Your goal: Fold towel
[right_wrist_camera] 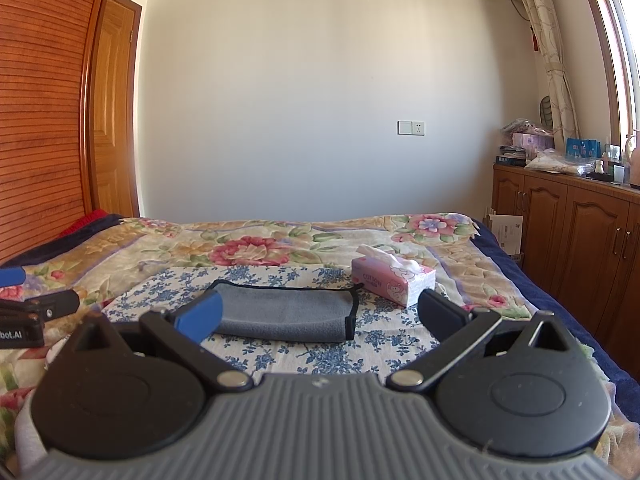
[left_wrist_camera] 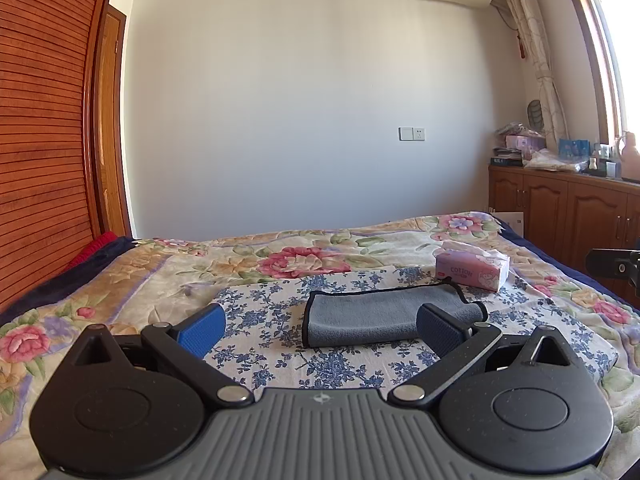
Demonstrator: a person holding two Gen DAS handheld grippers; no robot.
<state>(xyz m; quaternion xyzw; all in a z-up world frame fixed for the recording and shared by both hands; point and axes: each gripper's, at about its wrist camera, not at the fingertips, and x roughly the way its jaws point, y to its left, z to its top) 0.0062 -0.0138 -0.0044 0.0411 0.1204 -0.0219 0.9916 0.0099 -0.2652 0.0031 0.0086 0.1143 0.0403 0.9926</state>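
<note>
A grey towel (right_wrist_camera: 286, 314), folded, lies on the blue-flowered cloth (right_wrist_camera: 320, 356) near the bed's (right_wrist_camera: 532, 280) middle. The right gripper (right_wrist_camera: 320, 314) hovers with fingers (right_wrist_camera: 202, 316) spread wide, empty. A pink tissue pack (right_wrist_camera: 394, 280) sits toward the bed's right edge.

Sunlight's pouring through the window (right_wrist_camera: 624, 40) onto a plain white wall (right_wrist_camera: 312, 80), wooden cabinets (right_wrist_camera: 568, 232) and the floral bed (right_wrist_camera: 280, 240).

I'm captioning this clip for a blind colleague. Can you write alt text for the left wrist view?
A grey towel, already folded, lies on a blue-flowered cloth spread over a floral bed cover. The open left claw hovers in front of it, holding nothing. A pink tissue pack sits behind the towel to the right, before a white wall.
</note>
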